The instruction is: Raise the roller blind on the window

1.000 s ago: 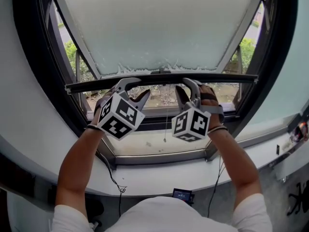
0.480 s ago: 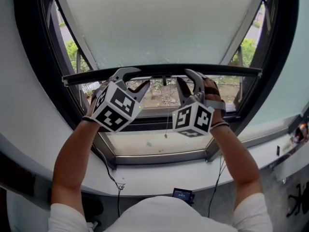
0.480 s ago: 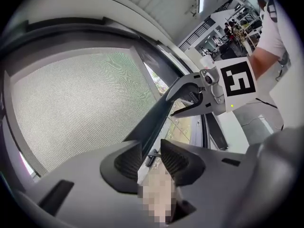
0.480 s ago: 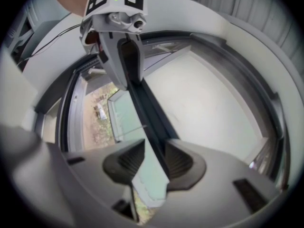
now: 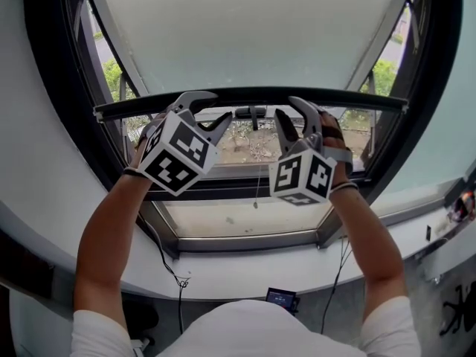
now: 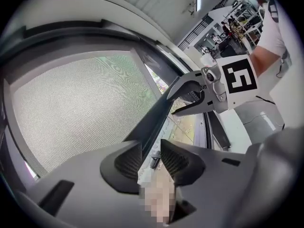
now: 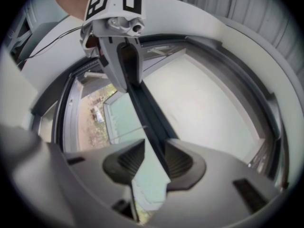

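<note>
The left gripper's (image 6: 151, 148) jaws are held wide apart. The blind's dark bottom bar (image 6: 154, 118) is passed between them, close along one ribbed pad (image 6: 127, 159), with a gap left at the other. The right gripper (image 7: 154, 148) is set likewise: its jaws are wide and the bar is run beside one pad (image 7: 178, 160). In the head view the grippers are seen left and right of the bar's middle handle (image 5: 251, 112). The blind (image 5: 245, 28) is spread above the bar, and a strip of glass (image 5: 245, 143) is uncovered below.
</note>
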